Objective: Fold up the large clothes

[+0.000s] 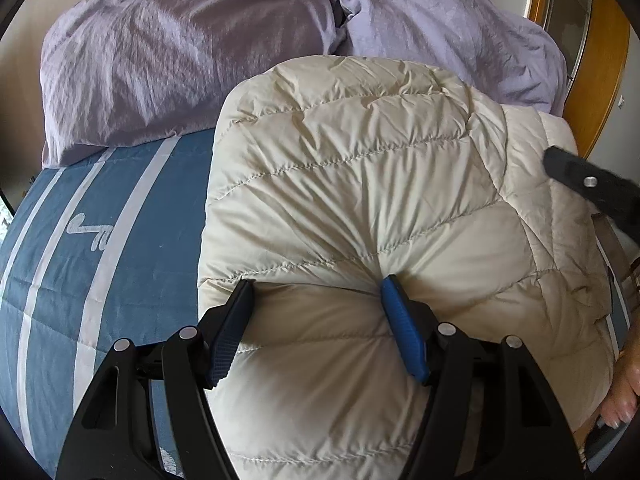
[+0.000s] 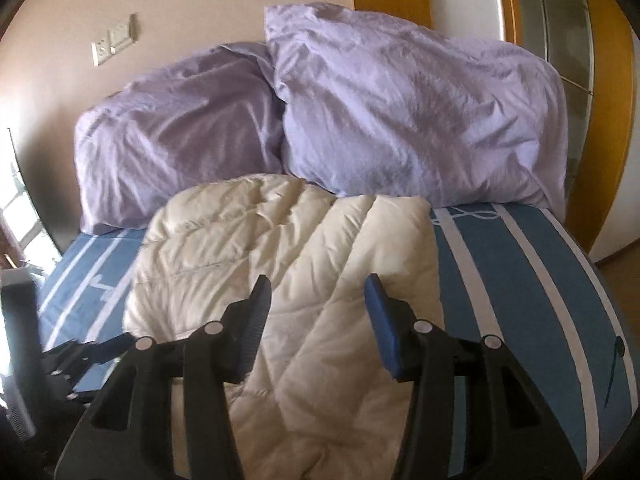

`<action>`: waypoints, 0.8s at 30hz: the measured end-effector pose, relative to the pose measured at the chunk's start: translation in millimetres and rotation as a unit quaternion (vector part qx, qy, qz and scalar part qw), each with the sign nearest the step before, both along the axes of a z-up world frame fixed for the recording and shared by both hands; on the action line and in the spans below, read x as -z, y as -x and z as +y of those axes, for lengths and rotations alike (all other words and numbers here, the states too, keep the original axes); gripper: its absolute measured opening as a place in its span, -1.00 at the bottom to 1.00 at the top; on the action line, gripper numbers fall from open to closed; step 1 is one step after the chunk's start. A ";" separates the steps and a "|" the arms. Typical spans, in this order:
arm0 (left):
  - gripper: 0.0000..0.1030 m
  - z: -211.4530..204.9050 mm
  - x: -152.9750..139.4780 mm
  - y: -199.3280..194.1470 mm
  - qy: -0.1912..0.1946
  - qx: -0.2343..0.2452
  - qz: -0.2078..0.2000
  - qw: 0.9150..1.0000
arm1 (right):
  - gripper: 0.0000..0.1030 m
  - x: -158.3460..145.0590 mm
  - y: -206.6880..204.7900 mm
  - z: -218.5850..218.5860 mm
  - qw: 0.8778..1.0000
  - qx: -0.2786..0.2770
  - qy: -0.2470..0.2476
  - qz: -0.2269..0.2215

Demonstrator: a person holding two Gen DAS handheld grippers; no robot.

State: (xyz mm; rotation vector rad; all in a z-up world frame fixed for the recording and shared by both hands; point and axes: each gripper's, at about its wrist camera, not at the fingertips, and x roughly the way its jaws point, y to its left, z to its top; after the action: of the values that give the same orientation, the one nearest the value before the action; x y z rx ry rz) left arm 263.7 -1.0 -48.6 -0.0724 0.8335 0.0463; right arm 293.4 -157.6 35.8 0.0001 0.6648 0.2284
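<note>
A cream quilted down jacket (image 1: 360, 152) lies folded on the blue striped bedspread (image 1: 132, 248). My left gripper (image 1: 316, 282) is clamped on the jacket's near left part: one finger sits at its left edge and the other digs into the padding, with creases radiating from it. In the right wrist view the same jacket (image 2: 248, 240) lies below my right gripper (image 2: 318, 280), whose fingers stand apart above the fabric with nothing pinched between them. The left wrist view catches one black right gripper finger (image 1: 580, 180) over the jacket's right edge.
Two lilac pillows (image 2: 400, 120) lean on the wall behind the jacket. The bedspread (image 2: 520, 288) runs to the bed's right edge, with a wooden door frame (image 2: 608, 120) beyond. A person's hand (image 1: 624, 392) shows at lower right. The left gripper's body (image 2: 80, 356) shows at the left.
</note>
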 end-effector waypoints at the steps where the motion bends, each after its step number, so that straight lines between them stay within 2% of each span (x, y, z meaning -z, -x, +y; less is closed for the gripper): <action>1: 0.29 -0.3 0.2 -0.3 0.000 0.002 0.000 1.000 | -0.07 5.4 -3.8 -2.1 1.000 0.006 0.004 0.002; 7: 0.31 -2.7 -0.2 0.3 0.000 0.016 -0.007 1.000 | -0.07 38.8 -20.0 -13.7 0.999 0.024 0.021 0.034; 15: 0.34 10.6 -23.3 -5.4 0.038 0.022 -0.018 0.999 | -0.07 69.6 -28.4 -18.4 0.998 0.022 0.016 0.051; 21: 0.34 17.9 -50.5 -27.1 0.011 0.000 -0.051 0.999 | -0.07 79.4 -31.0 -20.4 0.998 0.023 0.004 0.059; 24: 0.37 15.2 -61.2 -44.2 -0.017 -0.010 -0.066 0.998 | -0.07 80.4 -31.2 -21.2 0.998 0.023 -0.001 0.059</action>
State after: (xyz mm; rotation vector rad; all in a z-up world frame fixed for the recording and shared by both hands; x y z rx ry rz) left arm 307.8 14.2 12.6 -0.0515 0.7003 0.0729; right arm 324.6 -178.8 -44.6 0.0305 0.7824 0.1846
